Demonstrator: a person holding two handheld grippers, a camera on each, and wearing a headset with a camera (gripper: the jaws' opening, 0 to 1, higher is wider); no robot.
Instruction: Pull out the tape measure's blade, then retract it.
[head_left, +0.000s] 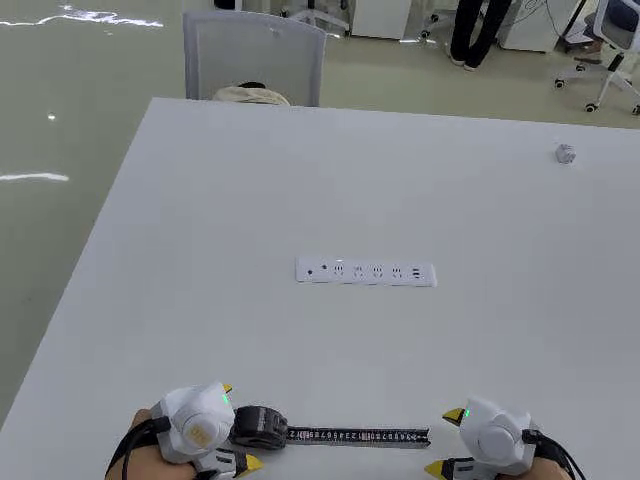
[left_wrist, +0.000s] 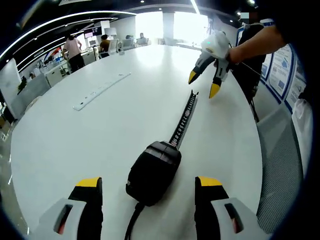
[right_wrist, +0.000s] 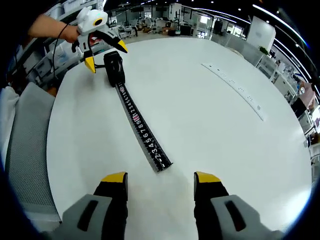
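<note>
Tape measure (head_left: 260, 427) lies blade-out between spread left tongs (head_left: 240, 425) and spread right tongs (head_left: 444, 440), power strip (head_left: 366, 272) well beyond.

On the white table (head_left: 300, 180), the tape measure case (head_left: 260, 427) lies between the spread jaws of the left gripper (head_left: 239, 426), its blade (head_left: 358, 436) extended flat toward the open-jawed right gripper (head_left: 444, 441), with a power strip (head_left: 366, 272) at mid-table.
</note>
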